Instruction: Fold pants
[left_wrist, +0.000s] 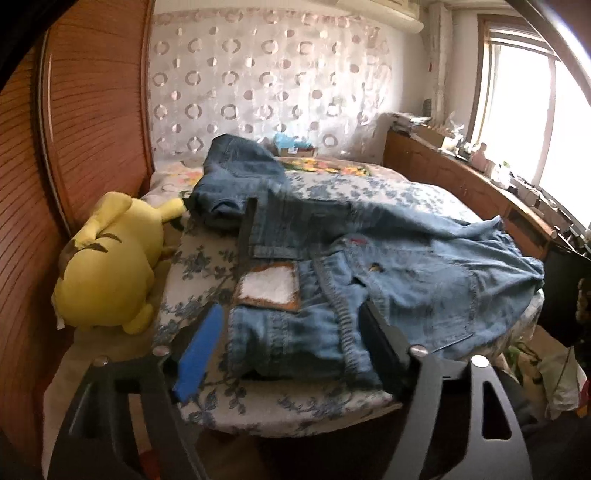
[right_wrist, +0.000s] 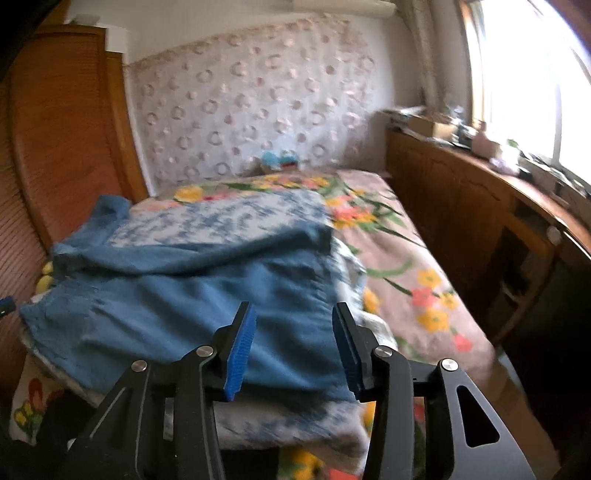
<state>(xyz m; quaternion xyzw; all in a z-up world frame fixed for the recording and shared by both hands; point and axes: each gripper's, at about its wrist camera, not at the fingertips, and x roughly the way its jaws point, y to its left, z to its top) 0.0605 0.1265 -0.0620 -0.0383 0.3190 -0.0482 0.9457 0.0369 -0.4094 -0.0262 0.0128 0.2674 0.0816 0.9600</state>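
Blue denim pants (left_wrist: 388, 266) lie spread and rumpled on a blue-and-white floral quilt (left_wrist: 207, 266) on the bed, waistband with a white label patch (left_wrist: 267, 286) toward me, one leg bunched at the far left. My left gripper (left_wrist: 291, 339) is open, its jaws straddling the waistband corner, blue pad (left_wrist: 199, 354) on the quilt. In the right wrist view the pants (right_wrist: 184, 295) lie across the quilt (right_wrist: 221, 218). My right gripper (right_wrist: 291, 347) is open just above the pants' near edge, holding nothing.
A yellow plush toy (left_wrist: 110, 258) lies left of the quilt against the wooden headboard (left_wrist: 74, 129). A flowered bedspread (right_wrist: 406, 266) covers the bed's right side. A wooden cabinet (right_wrist: 480, 221) with clutter runs along the window at right. A box (left_wrist: 295, 147) sits at the far wall.
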